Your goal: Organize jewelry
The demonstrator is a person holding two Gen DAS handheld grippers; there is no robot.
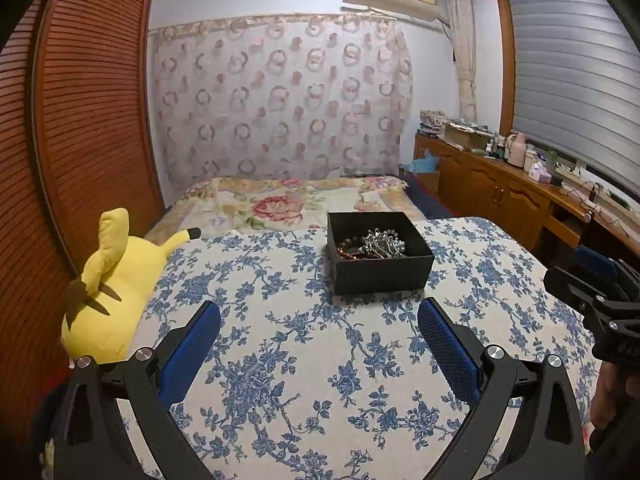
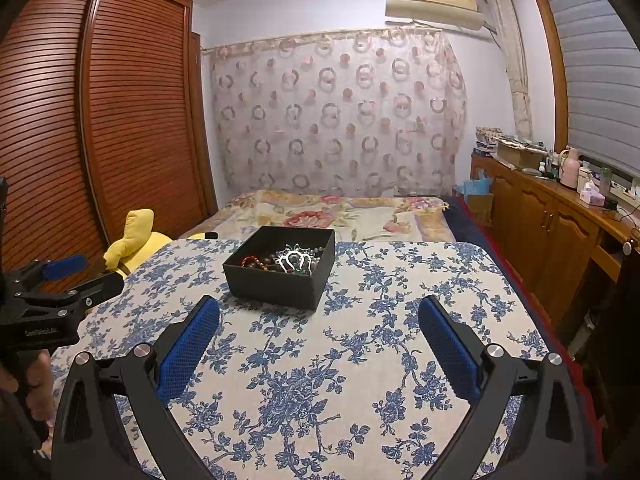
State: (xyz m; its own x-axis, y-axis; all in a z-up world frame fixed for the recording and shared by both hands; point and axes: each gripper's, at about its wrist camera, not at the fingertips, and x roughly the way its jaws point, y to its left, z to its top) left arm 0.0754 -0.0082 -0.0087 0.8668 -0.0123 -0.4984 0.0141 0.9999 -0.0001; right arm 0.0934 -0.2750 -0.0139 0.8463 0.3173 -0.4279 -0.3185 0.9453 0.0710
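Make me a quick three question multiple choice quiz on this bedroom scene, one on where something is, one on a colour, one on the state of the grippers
1. Where is the jewelry?
A. inside the black box
B. on the dresser
C. on the plush toy

2. What colour is the plush toy?
A. green
B. yellow
C. red

3. How are the left gripper and right gripper set?
A. both shut on beads
B. one shut
C. both open, empty

Answers: 1 A, beads and a silver piece lie in the box on the floral cloth. 2 B, its body is yellow. 3 C, the jaws stand wide apart with nothing between.
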